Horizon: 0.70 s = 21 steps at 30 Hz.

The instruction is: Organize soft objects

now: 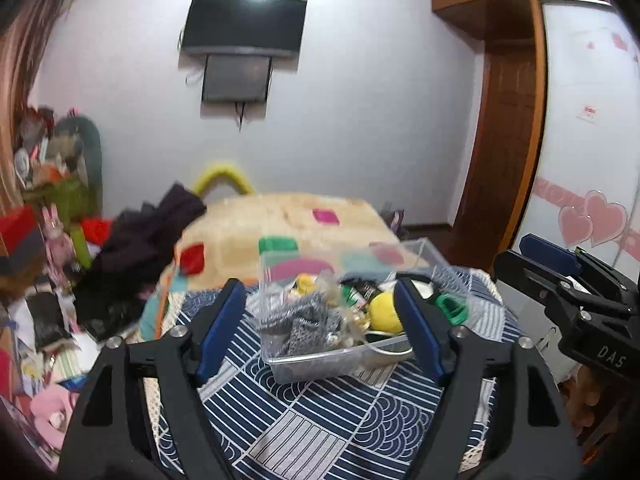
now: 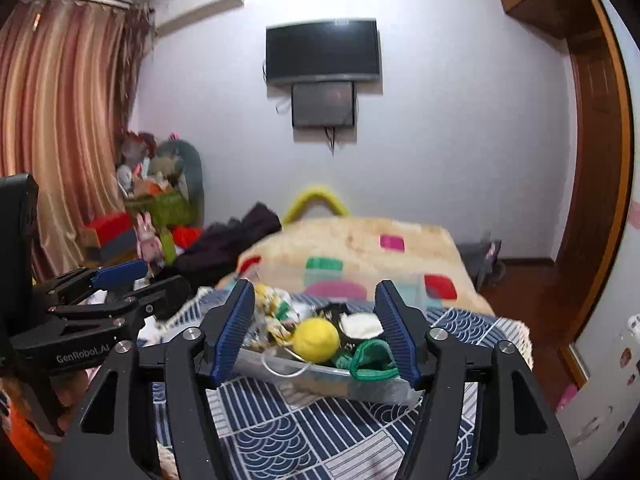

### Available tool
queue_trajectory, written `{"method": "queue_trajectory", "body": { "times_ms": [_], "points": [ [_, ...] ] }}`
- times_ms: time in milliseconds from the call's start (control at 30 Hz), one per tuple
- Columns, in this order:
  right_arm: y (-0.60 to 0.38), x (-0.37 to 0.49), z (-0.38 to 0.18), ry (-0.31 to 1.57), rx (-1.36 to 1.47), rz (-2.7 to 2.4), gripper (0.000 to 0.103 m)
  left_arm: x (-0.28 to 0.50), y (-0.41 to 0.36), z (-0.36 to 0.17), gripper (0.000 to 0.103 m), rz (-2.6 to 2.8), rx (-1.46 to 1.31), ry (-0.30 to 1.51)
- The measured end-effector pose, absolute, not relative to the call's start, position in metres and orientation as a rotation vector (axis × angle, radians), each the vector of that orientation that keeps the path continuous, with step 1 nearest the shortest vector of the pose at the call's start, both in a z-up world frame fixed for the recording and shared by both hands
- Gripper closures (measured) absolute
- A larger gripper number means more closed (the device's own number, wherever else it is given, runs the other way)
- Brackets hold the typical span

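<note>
A clear plastic box (image 1: 312,360) stands on a navy patterned cloth (image 1: 320,420) on the bed. It holds a yellow ball (image 1: 384,314), a grey knit piece (image 1: 304,320), a green cord (image 1: 452,308) and other small soft items. In the right wrist view the box (image 2: 376,388) shows the yellow ball (image 2: 316,338), a green cord loop (image 2: 372,362) and a white round pad (image 2: 360,326). My left gripper (image 1: 320,320) is open and empty, just short of the box. My right gripper (image 2: 316,328) is open and empty, also facing the box.
A beige blanket (image 1: 280,216) with coloured patches covers the bed behind the box. Dark clothes (image 1: 136,256) lie at the left. Toys and clutter (image 1: 48,184) pile up by the curtain. A TV (image 1: 244,24) hangs on the wall. A wardrobe (image 1: 580,120) stands at the right.
</note>
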State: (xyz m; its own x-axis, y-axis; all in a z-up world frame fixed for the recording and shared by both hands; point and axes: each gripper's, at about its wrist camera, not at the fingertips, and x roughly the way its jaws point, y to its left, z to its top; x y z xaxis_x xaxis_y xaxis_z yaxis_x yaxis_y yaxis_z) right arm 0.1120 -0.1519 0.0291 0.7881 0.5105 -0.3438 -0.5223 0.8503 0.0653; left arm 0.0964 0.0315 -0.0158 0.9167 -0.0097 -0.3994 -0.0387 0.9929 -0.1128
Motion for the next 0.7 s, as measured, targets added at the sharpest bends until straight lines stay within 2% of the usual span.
{"method": "queue_trajectory", "body": {
  "times_ms": [33,167,300,700],
  "points": [
    [-0.155,0.108,0.032,0.345,-0.030,0.554,0.040,0.089,0.028,-0.011,0.017,0.015,-0.112,0.390],
    [-0.161,0.092,0.040,0.288,-0.018,0.531,0.033,0.064,0.020,0.004,0.012,0.012,-0.100,0.331],
    [-0.168,0.085,0.043,0.255,0.000,0.514,0.022,0.048,0.015,0.012,0.003,0.016,-0.086,0.296],
    [-0.168,0.081,0.038,0.246,0.006,0.523,0.021,0.037,0.013,0.012,0.001,0.003,-0.088,0.274]
  ]
}}
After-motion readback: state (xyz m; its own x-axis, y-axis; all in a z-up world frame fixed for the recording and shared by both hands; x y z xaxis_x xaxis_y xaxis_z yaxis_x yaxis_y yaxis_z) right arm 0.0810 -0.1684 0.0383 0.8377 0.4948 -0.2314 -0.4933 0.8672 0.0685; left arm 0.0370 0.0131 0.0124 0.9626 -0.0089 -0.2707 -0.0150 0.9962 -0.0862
